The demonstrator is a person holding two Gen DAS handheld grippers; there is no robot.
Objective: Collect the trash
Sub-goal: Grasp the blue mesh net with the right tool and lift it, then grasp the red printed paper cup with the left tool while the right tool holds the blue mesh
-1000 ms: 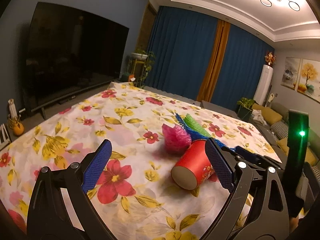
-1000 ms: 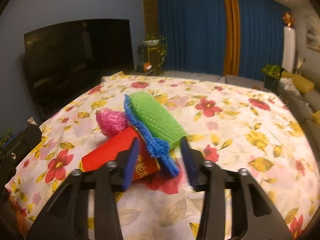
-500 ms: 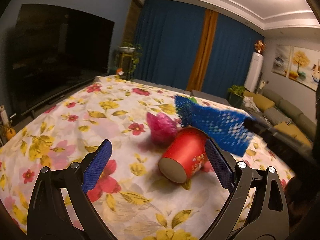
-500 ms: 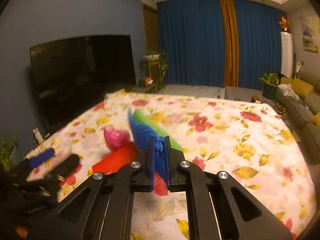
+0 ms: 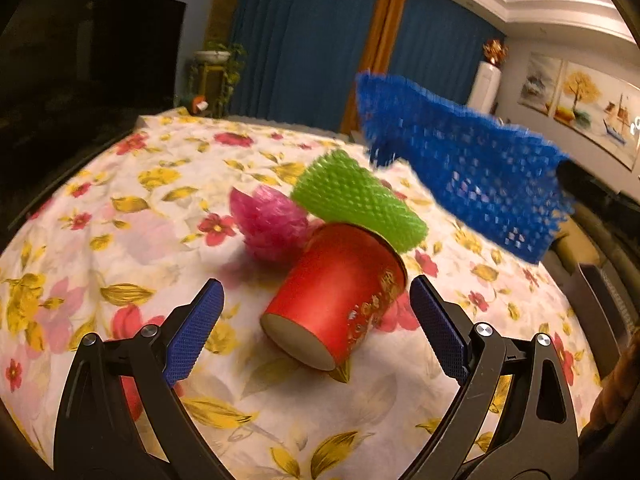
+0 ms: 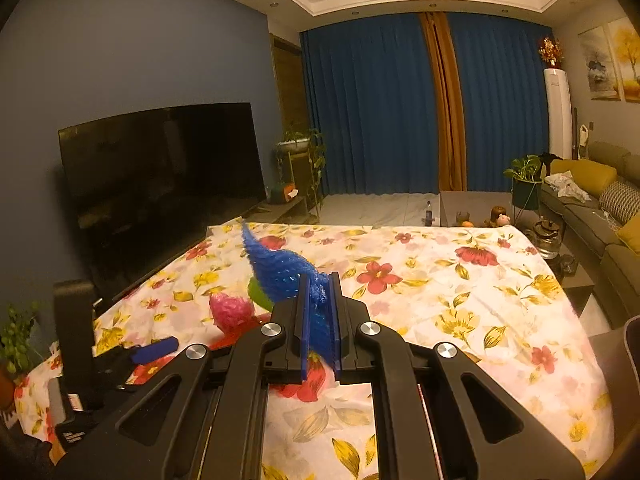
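A red paper cup (image 5: 340, 292) lies on its side on the flowered tablecloth (image 5: 132, 216), its base toward me. My left gripper (image 5: 316, 328) stands open, one pad on each side of the cup and clear of it. A green foam net (image 5: 356, 200) rests on the cup's far end, and a pink foam net (image 5: 268, 224) lies to its left. My right gripper (image 6: 320, 304) is shut on a blue foam net (image 6: 280, 268) and holds it in the air above the table; that blue foam net (image 5: 464, 168) hangs at the upper right of the left wrist view.
A large dark TV (image 6: 160, 176) stands along the left wall beyond the table. Blue curtains (image 6: 380, 108) and a plant stand (image 6: 300, 160) are at the back, a sofa (image 6: 600, 200) at the right. Bare tablecloth (image 6: 480, 300) spreads to the right of the trash.
My right gripper shut on the blue net and lifted it off the green net, up and away from the table. My left gripper came closer to the red cup, which now lies between its pads.
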